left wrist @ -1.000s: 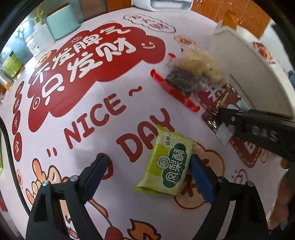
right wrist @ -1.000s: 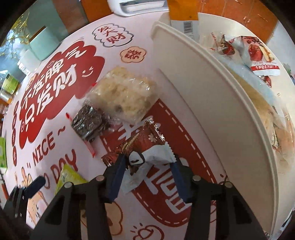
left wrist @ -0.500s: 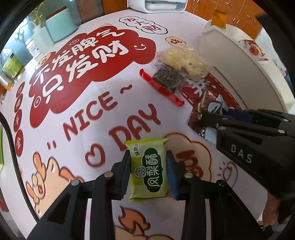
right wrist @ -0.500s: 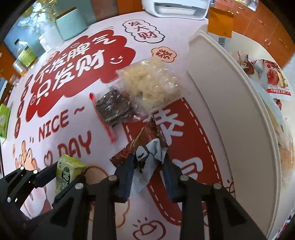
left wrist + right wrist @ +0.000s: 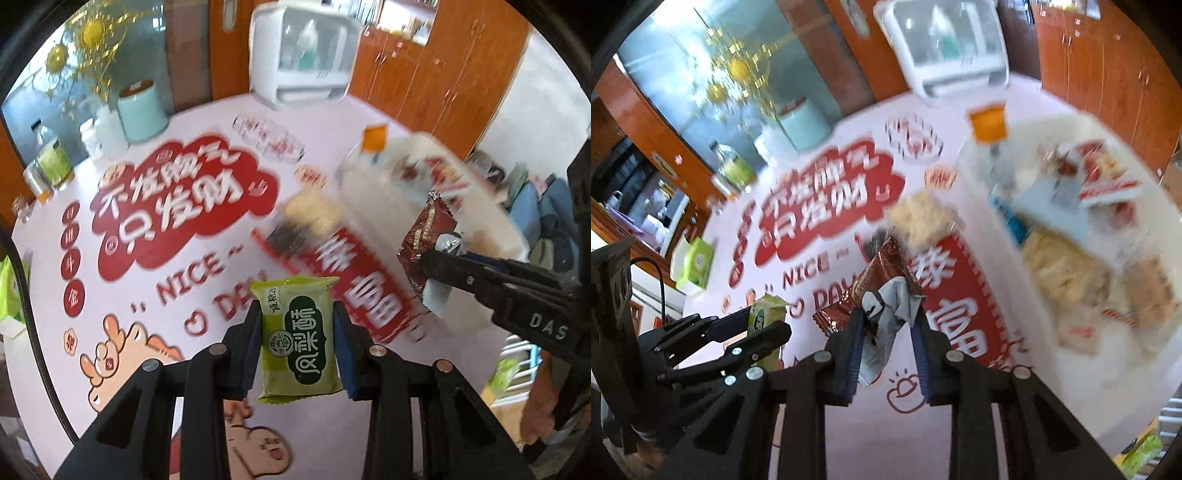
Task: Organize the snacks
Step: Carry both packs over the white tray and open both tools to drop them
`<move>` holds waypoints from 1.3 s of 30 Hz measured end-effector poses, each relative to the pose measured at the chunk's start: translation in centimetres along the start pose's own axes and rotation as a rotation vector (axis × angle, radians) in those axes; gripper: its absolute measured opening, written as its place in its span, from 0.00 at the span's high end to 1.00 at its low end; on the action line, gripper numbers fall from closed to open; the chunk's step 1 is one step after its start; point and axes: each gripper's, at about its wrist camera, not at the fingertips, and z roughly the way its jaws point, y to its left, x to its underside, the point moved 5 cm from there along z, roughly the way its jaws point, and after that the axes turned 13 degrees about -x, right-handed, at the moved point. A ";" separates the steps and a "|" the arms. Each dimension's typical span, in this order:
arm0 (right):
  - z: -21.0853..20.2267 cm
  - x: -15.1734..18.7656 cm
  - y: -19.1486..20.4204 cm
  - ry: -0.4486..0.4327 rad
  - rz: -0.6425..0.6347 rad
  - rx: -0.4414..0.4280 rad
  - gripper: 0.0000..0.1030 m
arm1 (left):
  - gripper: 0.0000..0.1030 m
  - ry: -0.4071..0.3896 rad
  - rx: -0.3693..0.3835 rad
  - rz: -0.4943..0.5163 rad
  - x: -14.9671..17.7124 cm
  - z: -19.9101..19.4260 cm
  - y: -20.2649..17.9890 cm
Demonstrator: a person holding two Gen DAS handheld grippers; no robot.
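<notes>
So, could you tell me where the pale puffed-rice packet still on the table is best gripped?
Probably across the puffed-rice packet's two long edges, coming down from above: it lies flat on the table, its near end touching the dark snack, the white bin beside it.

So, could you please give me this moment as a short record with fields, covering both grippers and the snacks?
left gripper: shut on the green snack pack, lifted off the table
right gripper: shut on the brown and silver packets, also in the air
white tray: on the right of the table, already holding several snacks
still on the tablecloth: pale rice cake pack and dark snack bar, beside the tray
picture quality: background blurred
</notes>
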 end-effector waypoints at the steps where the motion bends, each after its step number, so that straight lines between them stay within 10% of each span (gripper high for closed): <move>1: -1.2 -0.4 0.2 -0.028 -0.011 0.002 0.75 | 0.67 -0.013 0.006 -0.003 -0.5 -0.6 -0.3; 15: -14.2 -4.5 -3.8 -0.285 -0.130 0.132 0.75 | 0.67 -0.175 0.069 -0.038 -8.8 -7.6 -12.2; 30: -14.1 -3.8 -17.0 -0.187 -0.123 0.311 0.74 | 0.66 0.065 -0.037 0.052 -8.8 4.2 -25.0; 34: -12.2 -2.8 -19.4 -0.108 -0.116 0.338 0.69 | 0.29 0.138 -0.086 0.043 -7.5 6.7 -25.4; 39: -11.5 -2.4 -20.9 -0.083 -0.105 0.350 0.44 | 0.24 0.156 -0.135 0.023 -6.7 7.9 -24.7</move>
